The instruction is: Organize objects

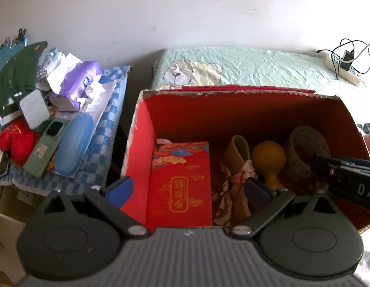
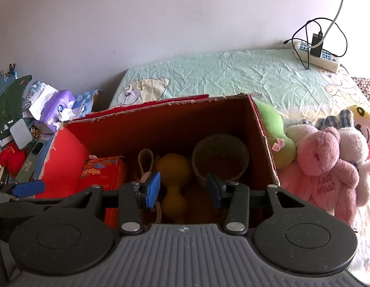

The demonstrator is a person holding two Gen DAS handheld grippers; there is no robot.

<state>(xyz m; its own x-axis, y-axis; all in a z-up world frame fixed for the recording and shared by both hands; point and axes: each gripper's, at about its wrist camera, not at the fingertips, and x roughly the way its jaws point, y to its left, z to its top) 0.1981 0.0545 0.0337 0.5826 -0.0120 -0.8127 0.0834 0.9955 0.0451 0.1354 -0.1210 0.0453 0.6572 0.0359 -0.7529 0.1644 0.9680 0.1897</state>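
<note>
The red cardboard box (image 2: 65, 157) stands open on the bed, and its front wall is hidden in both views behind the gripper bodies, so the floor of the box shows only in part. Inside I count four things: one red tissue box (image 1: 181, 181) at the left side, one tan slipper-like piece (image 1: 238, 150) with patterned cloth around it, one yellow gourd-shaped object (image 2: 174, 181) in the middle, and one woven brown cup (image 2: 219, 157) at the right. The slipper is half covered and dark, so it is possibly something else. The left gripper (image 1: 188, 187) hangs over the near left of the box with its jaws wide apart and nothing between the pads. The right gripper (image 2: 183, 189) is above the gourd with its jaws apart; the gourd lies between and below them, and the pads do not press on it. Outside the box, at the right, lie the plush toys: one green plush (image 2: 276, 136), one pink teddy bear (image 2: 325, 167), and others cut off by the frame edge, so their number is unclear. One power strip (image 2: 316, 55) lies at the far end of the bed.
</note>
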